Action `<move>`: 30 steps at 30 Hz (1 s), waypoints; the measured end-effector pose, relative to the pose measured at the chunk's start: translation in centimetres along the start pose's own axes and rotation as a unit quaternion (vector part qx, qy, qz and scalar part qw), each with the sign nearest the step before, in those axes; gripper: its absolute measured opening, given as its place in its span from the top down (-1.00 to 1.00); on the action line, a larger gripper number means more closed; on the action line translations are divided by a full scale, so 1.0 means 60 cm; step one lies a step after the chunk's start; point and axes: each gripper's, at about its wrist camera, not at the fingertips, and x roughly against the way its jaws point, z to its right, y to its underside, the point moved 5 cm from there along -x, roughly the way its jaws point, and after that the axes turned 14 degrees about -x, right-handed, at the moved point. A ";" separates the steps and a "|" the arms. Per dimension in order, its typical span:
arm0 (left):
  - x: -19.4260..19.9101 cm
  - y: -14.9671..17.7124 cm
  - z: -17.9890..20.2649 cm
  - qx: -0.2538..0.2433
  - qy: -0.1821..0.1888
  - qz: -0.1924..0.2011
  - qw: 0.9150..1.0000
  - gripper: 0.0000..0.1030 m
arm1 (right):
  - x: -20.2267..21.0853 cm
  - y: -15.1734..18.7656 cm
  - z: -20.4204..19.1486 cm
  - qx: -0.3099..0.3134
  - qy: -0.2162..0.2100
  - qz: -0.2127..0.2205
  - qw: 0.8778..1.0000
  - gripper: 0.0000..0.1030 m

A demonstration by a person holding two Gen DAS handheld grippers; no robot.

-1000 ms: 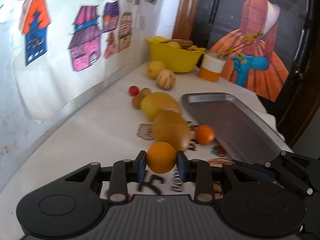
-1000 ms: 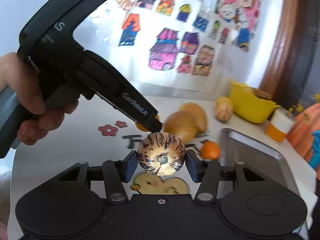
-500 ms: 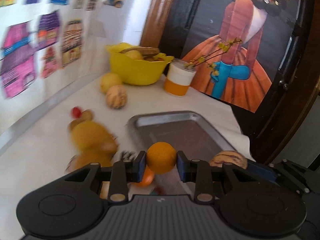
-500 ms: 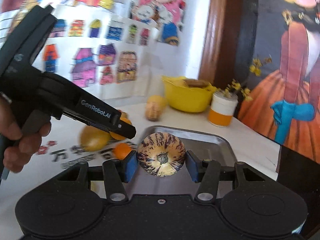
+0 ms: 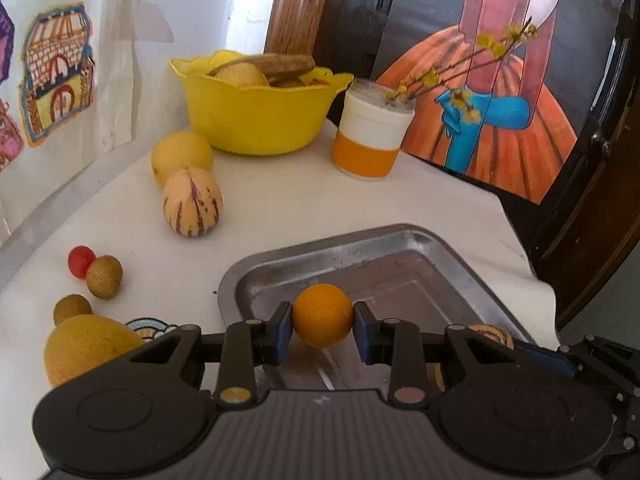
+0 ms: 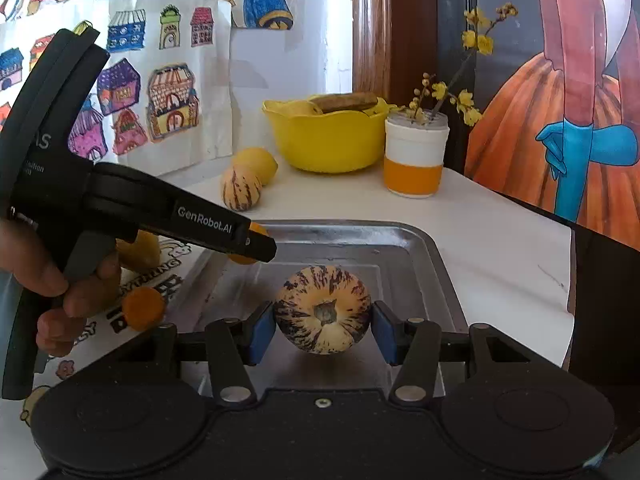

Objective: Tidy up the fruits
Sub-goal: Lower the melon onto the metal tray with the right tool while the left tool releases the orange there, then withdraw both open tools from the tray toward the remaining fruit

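Over empty metal tray [image 5: 460, 264]: left gripper [image 5: 323, 316] clamps orange [image 5: 322, 314], right gripper [image 6: 325, 310] clamps striped pepino melon [image 6: 325, 309]; neither released yet, several fruits left on table [image 5: 280, 208].

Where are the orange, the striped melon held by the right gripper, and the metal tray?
orange [image 5: 322, 315], left wrist view, middle of its front face.
striped melon [image 6: 322, 309], right wrist view, beside its stem end.
metal tray [image 6: 434, 248], right wrist view, far right rim.
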 end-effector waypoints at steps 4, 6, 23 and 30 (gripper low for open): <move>-0.009 0.008 0.003 -0.002 0.004 -0.011 1.000 0.31 | -0.006 0.004 -0.002 -0.001 0.001 -0.008 1.000 -0.06; -0.012 0.010 0.005 -0.003 0.004 -0.014 1.000 0.31 | -0.005 0.006 -0.001 -0.003 0.002 -0.006 1.000 -0.06; 0.149 0.017 0.033 0.008 0.011 0.074 0.997 -0.98 | 0.138 0.020 -0.021 -0.038 0.039 0.094 0.994 -0.99; 0.267 0.070 0.027 0.010 -0.009 0.127 0.992 -0.99 | 0.237 0.047 -0.061 -0.034 0.054 0.139 0.988 -0.99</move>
